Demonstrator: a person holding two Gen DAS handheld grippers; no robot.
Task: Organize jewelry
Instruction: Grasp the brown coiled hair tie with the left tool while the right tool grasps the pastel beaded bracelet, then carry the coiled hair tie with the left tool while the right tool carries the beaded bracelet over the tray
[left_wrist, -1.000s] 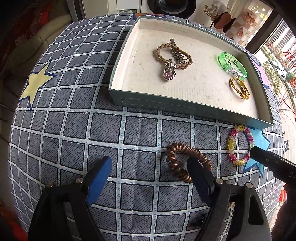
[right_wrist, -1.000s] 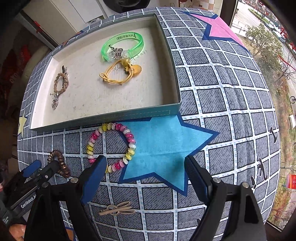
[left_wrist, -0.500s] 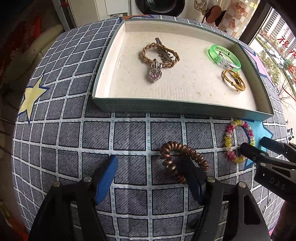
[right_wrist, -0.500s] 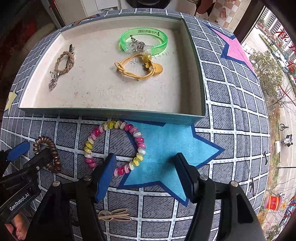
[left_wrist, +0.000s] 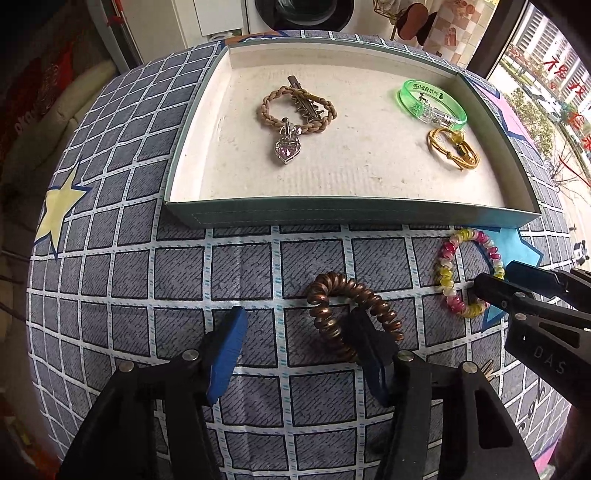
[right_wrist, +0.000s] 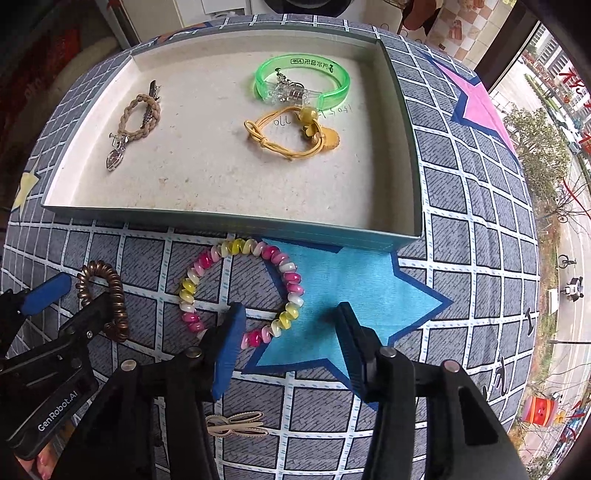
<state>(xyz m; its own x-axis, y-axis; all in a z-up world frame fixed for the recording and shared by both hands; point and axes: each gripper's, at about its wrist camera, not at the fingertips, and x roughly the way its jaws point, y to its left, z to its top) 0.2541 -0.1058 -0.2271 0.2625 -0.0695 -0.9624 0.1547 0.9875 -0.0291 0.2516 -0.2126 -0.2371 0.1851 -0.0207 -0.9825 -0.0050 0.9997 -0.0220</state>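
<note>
While the jaws of the left gripper (left_wrist: 295, 341) are closing around one side of the coppery-brown coiled spiral hair tie (left_wrist: 351, 314), nothing is pressed yet. The pink, yellow and white beaded bracelet (right_wrist: 240, 291), lying on the grey checked cloth (right_wrist: 461, 314), is straddled by the right gripper (right_wrist: 288, 339), likewise closing, unclamped.

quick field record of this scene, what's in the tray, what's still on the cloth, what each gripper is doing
in tray: braided tie with heart charm, green bangle, yellow cord tie
on cloth: brown spiral tie, pink and yellow bead bracelet, beige clip
left gripper: closing, one finger inside spiral tie loop, its near side between the fingers
right gripper: closing around near side of bead bracelet
gripped yet: neither, as far as visible
</note>
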